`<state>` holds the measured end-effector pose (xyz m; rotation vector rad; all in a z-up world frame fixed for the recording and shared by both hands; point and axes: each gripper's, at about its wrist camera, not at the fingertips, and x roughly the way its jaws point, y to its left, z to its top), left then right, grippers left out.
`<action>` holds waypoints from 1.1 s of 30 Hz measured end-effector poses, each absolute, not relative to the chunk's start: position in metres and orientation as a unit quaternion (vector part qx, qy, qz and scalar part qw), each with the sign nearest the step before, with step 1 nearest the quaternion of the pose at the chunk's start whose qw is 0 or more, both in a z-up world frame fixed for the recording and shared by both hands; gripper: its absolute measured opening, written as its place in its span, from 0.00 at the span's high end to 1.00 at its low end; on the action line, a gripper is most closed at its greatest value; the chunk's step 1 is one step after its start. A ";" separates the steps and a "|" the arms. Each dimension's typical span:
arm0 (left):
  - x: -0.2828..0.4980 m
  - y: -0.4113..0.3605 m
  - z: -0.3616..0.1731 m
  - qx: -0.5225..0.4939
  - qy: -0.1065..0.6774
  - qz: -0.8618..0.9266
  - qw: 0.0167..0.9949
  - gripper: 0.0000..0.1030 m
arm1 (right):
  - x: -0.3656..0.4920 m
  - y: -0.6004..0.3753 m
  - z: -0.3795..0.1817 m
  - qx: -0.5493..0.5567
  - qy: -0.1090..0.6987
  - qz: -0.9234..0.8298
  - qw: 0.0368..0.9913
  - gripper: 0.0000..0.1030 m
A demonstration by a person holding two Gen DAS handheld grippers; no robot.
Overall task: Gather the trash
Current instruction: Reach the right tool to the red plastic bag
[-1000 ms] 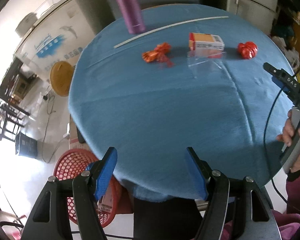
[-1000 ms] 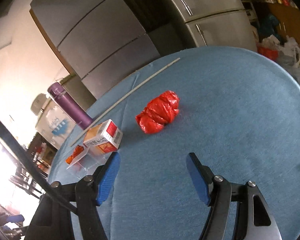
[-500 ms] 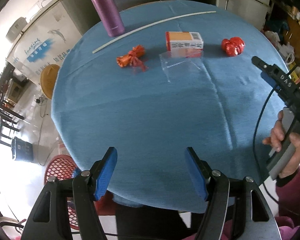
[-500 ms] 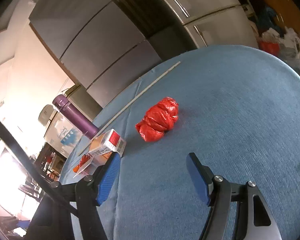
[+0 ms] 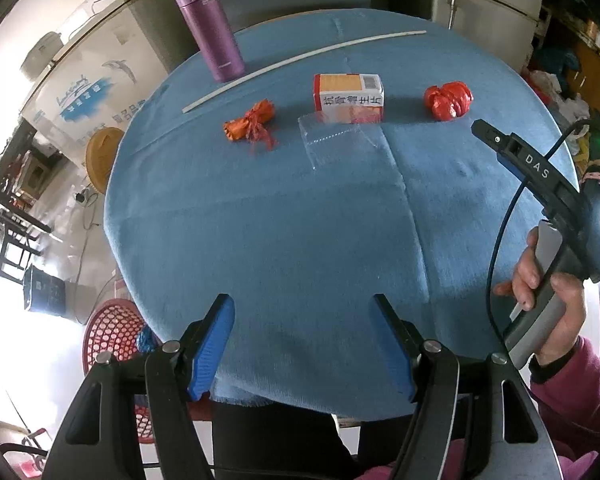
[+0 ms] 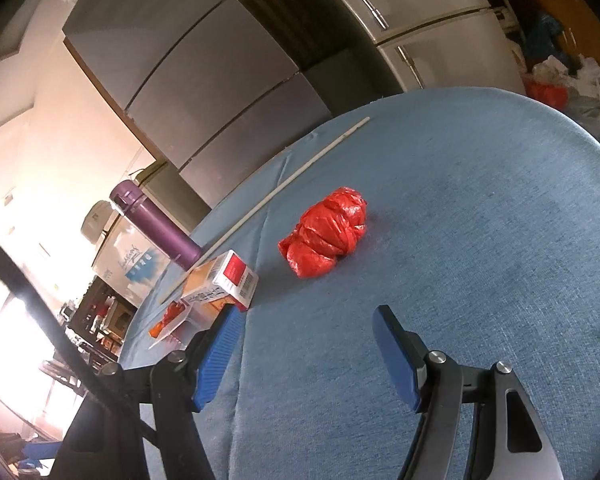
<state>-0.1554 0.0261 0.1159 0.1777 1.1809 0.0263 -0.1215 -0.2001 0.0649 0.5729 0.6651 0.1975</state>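
Table under a blue cloth, filling more of the left view than a second ago, far rim now fully in frame. Red basket on the floor at the table's near-left edge, earlier large beside the left pad, now shrunk into the lower corner and partly hidden behind the claw frame. Reads as a swing away from the basket and back over the table, ready for the next pick.

Purple bottle upright at the far left, white rod lying just beside its base; both in the same spots as before, neither looking like trash.

Trash yet to collect, in a row across the far half: box in the middle, clear sheet touching its near side, red wad off to the right, orange wrapper off to the left. None shifted on the cloth.

Left claw released, pads apart, nothing between them, over the near edge and well apart from every piece. Right claw likewise released and empty, gripped by a hand in a magenta sleeve, low over the cloth, aimed at the wad, which looks slightly larger than a second ago. Likely next: wad for the right side.
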 end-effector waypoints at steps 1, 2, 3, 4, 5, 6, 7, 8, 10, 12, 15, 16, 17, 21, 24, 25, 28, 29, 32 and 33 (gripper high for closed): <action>-0.156 0.026 0.116 0.082 0.556 0.015 0.827 0.32 | -0.121 -0.200 0.065 0.279 0.322 0.097 0.900 0.30; -0.158 0.026 0.117 0.080 0.556 0.019 0.827 0.32 | -0.121 -0.201 0.064 0.280 0.324 0.099 0.898 0.30; -0.159 0.026 0.118 0.079 0.555 0.021 0.828 0.32 | -0.121 -0.201 0.064 0.281 0.325 0.100 0.897 0.30; -0.160 0.026 0.119 0.078 0.554 0.024 0.829 0.32 | -0.120 -0.201 0.063 0.283 0.325 0.102 0.897 0.30; -0.162 0.026 0.120 0.077 0.552 0.029 0.830 0.32 | -0.120 -0.201 0.063 0.284 0.326 0.103 0.896 0.30; -0.164 0.026 0.121 0.076 0.552 0.031 0.830 0.32 | -0.120 -0.202 0.063 0.286 0.326 0.104 0.895 0.30; -0.165 0.026 0.120 0.075 0.552 0.034 0.830 0.32 | -0.120 -0.202 0.062 0.287 0.328 0.104 0.894 0.30; -0.167 0.027 0.120 0.073 0.553 0.037 0.829 0.32 | -0.119 -0.202 0.062 0.288 0.329 0.105 0.893 0.30; -0.170 0.028 0.121 0.070 0.554 0.039 0.829 0.32 | -0.119 -0.202 0.061 0.289 0.331 0.108 0.892 0.30; -0.175 0.030 0.122 0.067 0.552 0.043 0.830 0.32 | -0.118 -0.201 0.061 0.287 0.333 0.107 0.892 0.30; -0.182 0.035 0.123 0.059 0.552 0.045 0.831 0.32 | -0.117 -0.200 0.061 0.283 0.334 0.103 0.893 0.30; -0.184 0.038 0.123 0.057 0.552 0.045 0.831 0.32 | -0.117 -0.200 0.061 0.283 0.334 0.101 0.894 0.30; -0.186 0.040 0.123 0.055 0.551 0.045 0.831 0.32 | -0.117 -0.200 0.061 0.283 0.334 0.098 0.894 0.30; -0.190 0.050 0.124 0.046 0.548 0.039 0.835 0.32 | -0.119 -0.201 0.061 0.281 0.330 0.085 0.897 0.30; -0.194 0.054 0.126 0.047 0.542 0.029 0.838 0.32 | -0.121 -0.200 0.063 0.273 0.325 0.073 0.903 0.30; -0.195 0.056 0.127 0.048 0.540 0.025 0.840 0.32 | -0.121 -0.200 0.063 0.271 0.324 0.070 0.904 0.30; -0.203 0.064 0.130 0.045 0.531 0.017 0.846 0.32 | -0.122 -0.201 0.065 0.266 0.319 0.059 0.908 0.30; -0.204 0.067 0.130 0.042 0.530 0.015 0.847 0.32 | -0.123 -0.201 0.065 0.266 0.318 0.054 0.908 0.30; -0.211 0.078 0.131 0.032 0.528 0.012 0.849 0.32 | -0.123 -0.204 0.065 0.267 0.316 0.041 0.909 0.30; -0.215 0.083 0.132 0.030 0.526 0.011 0.850 0.32 | -0.124 -0.205 0.065 0.268 0.315 0.037 0.910 0.30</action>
